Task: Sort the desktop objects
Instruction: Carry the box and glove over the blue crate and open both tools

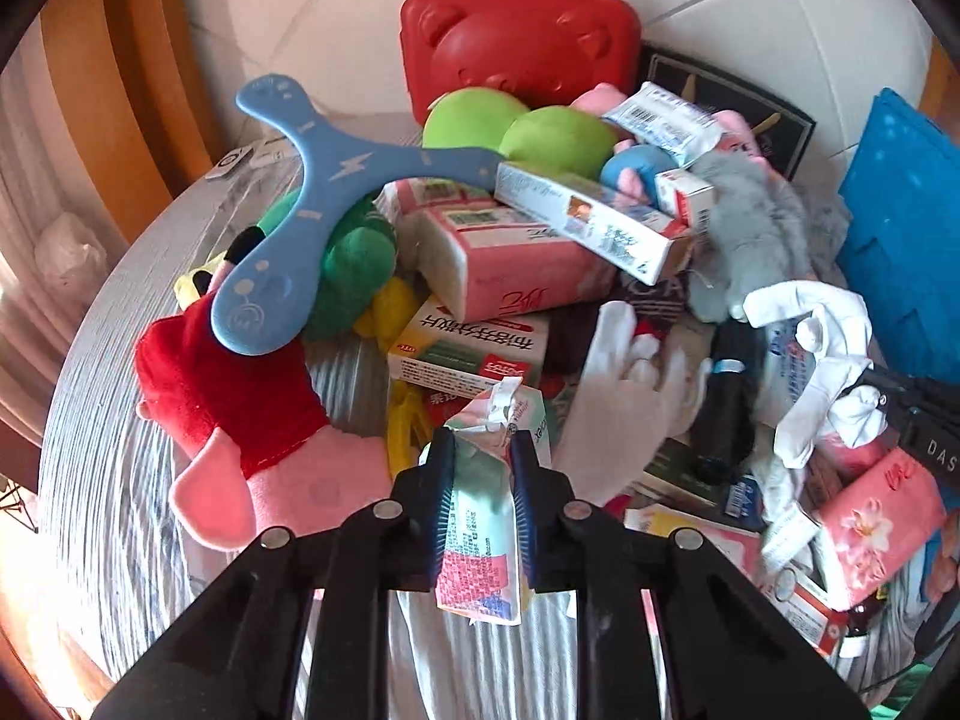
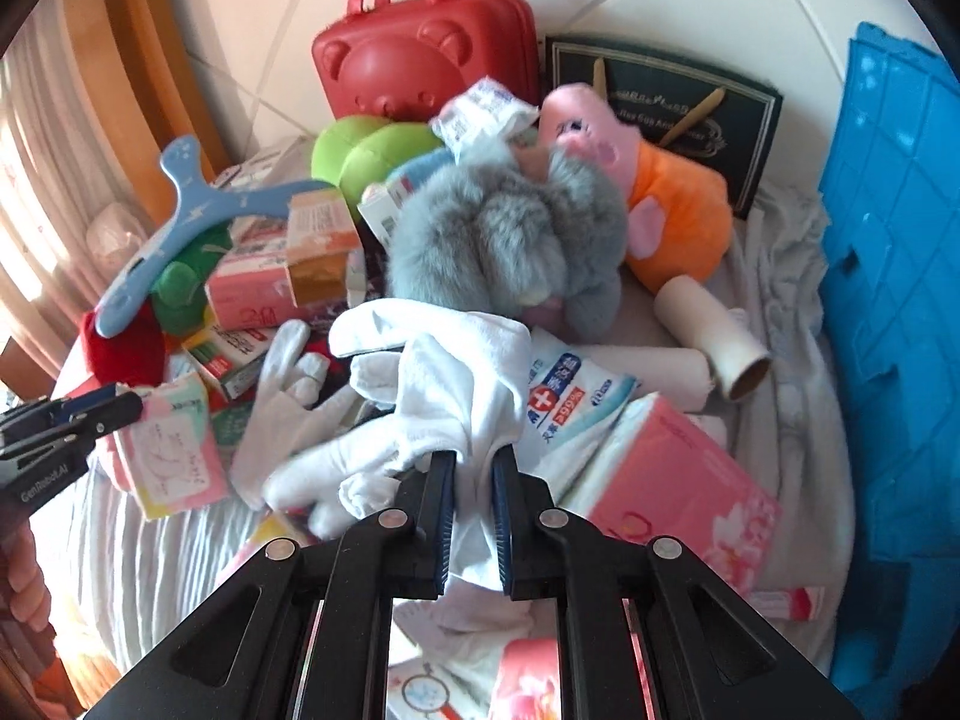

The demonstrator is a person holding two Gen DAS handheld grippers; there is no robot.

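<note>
Left gripper (image 1: 483, 450): lower centre of the left wrist view, fingers clamped on a small pastel packet (image 1: 480, 546), which hangs between the pads.
Right gripper (image 2: 474, 468): lower centre of the right wrist view, fingers pinched together on a white glove (image 2: 444, 372) that bunches above the tips.
Second glove (image 2: 282, 384): lies flat, left of the held one.
Pile: fills the middle of both views on a pale striped cloth (image 1: 120, 420).
Blue boomerang (image 1: 300, 192): upper left, resting over green plush.
Red case (image 1: 516, 42): top centre, upright against the wall.
Grey furry toy (image 2: 510, 228): centre of the right wrist view, just above the gloves.
Blue crate (image 2: 900, 276): right edge.
Pink tissue pack (image 2: 678, 480): lower right, beside the right gripper.
</note>
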